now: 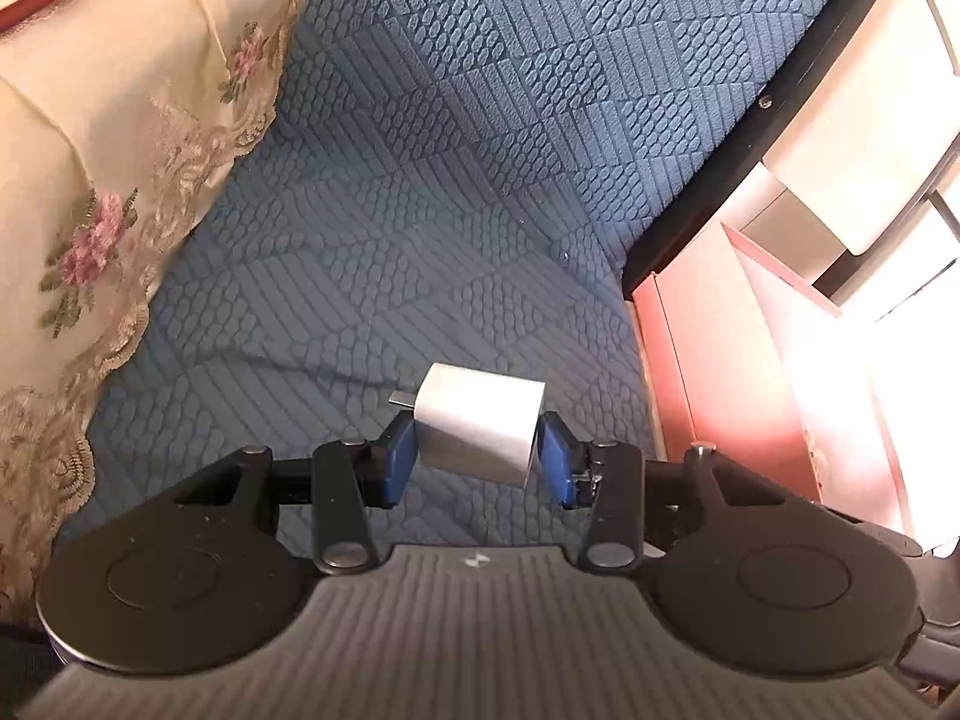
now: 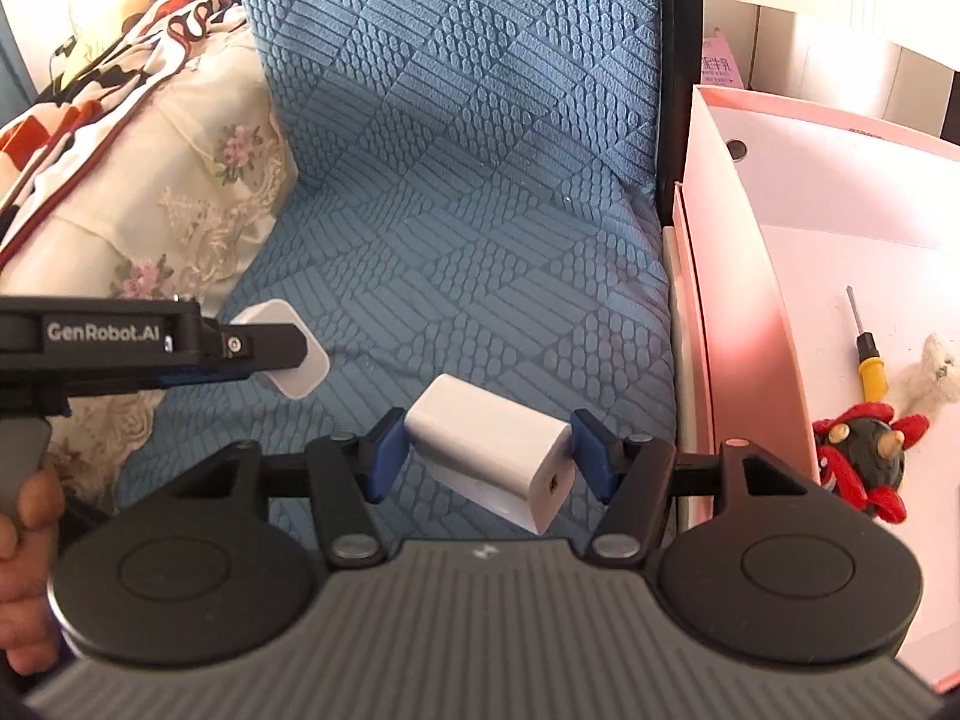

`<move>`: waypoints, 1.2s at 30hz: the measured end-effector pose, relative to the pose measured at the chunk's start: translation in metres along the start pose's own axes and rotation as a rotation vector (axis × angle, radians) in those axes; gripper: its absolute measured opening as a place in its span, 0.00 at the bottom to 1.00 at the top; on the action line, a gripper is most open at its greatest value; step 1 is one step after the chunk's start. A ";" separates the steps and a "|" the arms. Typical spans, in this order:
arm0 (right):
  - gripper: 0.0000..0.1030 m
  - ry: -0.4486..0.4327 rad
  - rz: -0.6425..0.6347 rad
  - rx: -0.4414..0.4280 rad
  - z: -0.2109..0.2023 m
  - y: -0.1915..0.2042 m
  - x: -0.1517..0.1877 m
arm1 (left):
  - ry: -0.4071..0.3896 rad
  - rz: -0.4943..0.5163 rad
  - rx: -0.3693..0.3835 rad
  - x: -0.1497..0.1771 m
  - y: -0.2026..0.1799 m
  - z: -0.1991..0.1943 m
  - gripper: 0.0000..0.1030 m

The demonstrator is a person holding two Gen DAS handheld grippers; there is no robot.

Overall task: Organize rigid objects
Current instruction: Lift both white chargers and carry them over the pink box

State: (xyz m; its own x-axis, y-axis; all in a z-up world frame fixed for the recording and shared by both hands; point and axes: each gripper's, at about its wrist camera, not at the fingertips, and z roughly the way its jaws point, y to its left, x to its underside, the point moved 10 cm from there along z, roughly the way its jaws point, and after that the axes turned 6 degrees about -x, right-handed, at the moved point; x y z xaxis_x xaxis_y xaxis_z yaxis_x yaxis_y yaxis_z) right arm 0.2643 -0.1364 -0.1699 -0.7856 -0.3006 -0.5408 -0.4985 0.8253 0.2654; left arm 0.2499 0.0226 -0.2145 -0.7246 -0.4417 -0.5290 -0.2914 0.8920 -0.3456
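Observation:
My left gripper [image 1: 476,453] is shut on a white charger block [image 1: 480,420], held above the blue sofa seat [image 1: 372,228]; a metal plug sticks out at its left. In the right wrist view the left gripper [image 2: 264,354] shows at the left with that charger [image 2: 288,372]. My right gripper [image 2: 487,456] is shut on a second white charger block [image 2: 489,450], tilted, its USB port facing me, over the seat near the pink box [image 2: 744,312].
The pink box [image 1: 708,360] stands right of the sofa and holds a yellow screwdriver [image 2: 869,360], a red-and-black toy [image 2: 864,456] and a white fluffy toy [image 2: 936,372]. A floral lace cushion [image 1: 90,192] lies at the left. The black sofa frame [image 2: 675,90] borders the seat.

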 end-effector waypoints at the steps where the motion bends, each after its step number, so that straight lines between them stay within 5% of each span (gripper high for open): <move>1: 0.60 -0.002 0.000 0.005 -0.002 -0.001 0.000 | 0.000 -0.001 0.007 0.000 -0.001 -0.001 0.48; 18: 0.60 -0.105 0.008 0.011 -0.069 -0.042 -0.031 | -0.072 0.036 0.058 -0.021 -0.041 -0.040 0.48; 36: 0.60 -0.279 0.016 0.069 -0.177 -0.116 -0.095 | -0.192 0.129 0.204 -0.061 -0.190 -0.089 0.48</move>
State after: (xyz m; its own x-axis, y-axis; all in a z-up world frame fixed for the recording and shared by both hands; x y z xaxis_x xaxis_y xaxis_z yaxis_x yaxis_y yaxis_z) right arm 0.3317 -0.2885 -0.0078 -0.6572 -0.1519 -0.7383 -0.4533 0.8622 0.2261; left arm 0.2943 -0.1112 -0.0479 -0.6107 -0.3532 -0.7087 -0.0592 0.9129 -0.4039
